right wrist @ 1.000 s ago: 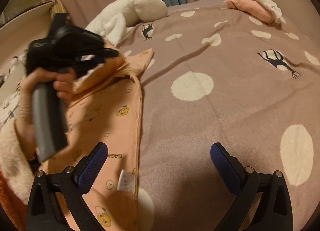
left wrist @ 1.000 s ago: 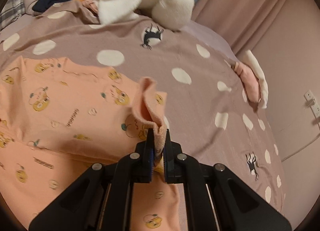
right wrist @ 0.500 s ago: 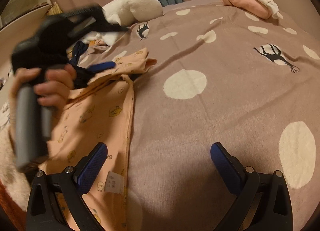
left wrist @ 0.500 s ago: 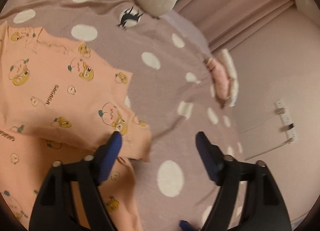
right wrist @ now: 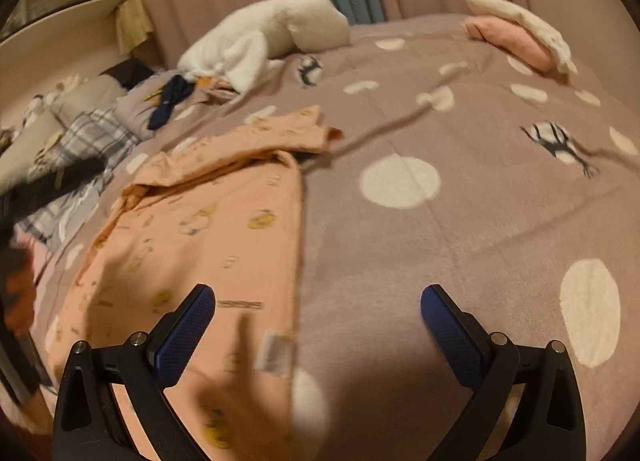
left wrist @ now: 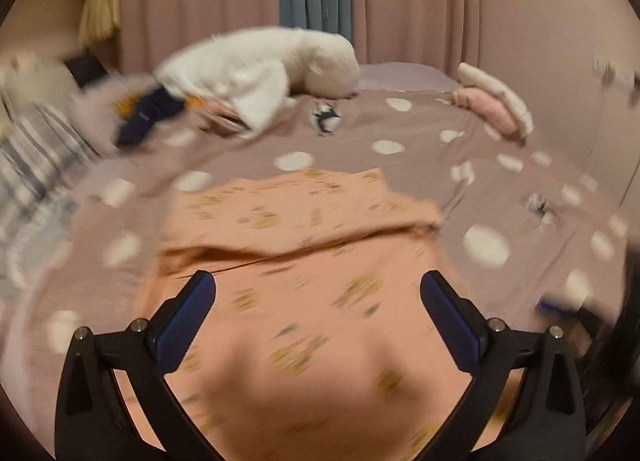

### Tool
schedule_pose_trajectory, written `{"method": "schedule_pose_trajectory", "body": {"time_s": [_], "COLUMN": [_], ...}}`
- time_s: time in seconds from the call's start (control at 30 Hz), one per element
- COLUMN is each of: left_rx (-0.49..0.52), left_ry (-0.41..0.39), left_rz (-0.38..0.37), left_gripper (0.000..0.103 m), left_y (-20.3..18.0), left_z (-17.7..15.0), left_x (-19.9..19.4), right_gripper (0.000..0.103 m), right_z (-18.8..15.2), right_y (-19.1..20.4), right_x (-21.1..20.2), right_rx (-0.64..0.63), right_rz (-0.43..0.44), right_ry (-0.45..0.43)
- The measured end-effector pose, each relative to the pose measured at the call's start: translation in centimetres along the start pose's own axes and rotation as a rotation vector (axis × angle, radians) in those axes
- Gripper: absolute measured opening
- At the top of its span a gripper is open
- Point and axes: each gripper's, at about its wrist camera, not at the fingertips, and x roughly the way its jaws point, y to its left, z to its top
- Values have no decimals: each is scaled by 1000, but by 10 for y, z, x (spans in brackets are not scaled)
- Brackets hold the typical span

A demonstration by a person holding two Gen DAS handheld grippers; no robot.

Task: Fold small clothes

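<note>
A small peach garment with yellow cartoon prints (left wrist: 304, 261) lies on the mauve polka-dot bedspread (left wrist: 500, 181), its far part folded over toward me. My left gripper (left wrist: 318, 317) is open and empty above the garment's near part; this view is motion-blurred. In the right wrist view the garment (right wrist: 224, 221) lies left of centre, a white label (right wrist: 274, 351) near its right edge. My right gripper (right wrist: 318, 331) is open and empty, over the garment's right edge and the bedspread (right wrist: 460, 229).
A white plush toy (left wrist: 272, 69) and a dark navy cloth (left wrist: 148, 113) lie at the far side of the bed. A pink and cream folded pile (right wrist: 516, 33) sits far right. A plaid cloth (right wrist: 84, 141) is at the left. Curtains hang behind the bed.
My left gripper let go of the garment's corner, opened wide and swung back to face the bed's far side. The released flap now lies folded. My right gripper stayed open and nearly still.
</note>
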Motion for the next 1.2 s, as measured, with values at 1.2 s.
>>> {"method": "schedule_pose_trajectory", "body": {"time_s": [1.2], "left_rx": [-382], "left_ry": [45], "left_rz": [95], "left_gripper": [103], "left_y": [99], "left_z": [-57], "left_x": [-12], "right_gripper": [102], "right_z": [26], "right_y": [134], "right_x": [-44], "right_rx": [73], "right_rz": [207], "right_ry": [118]}}
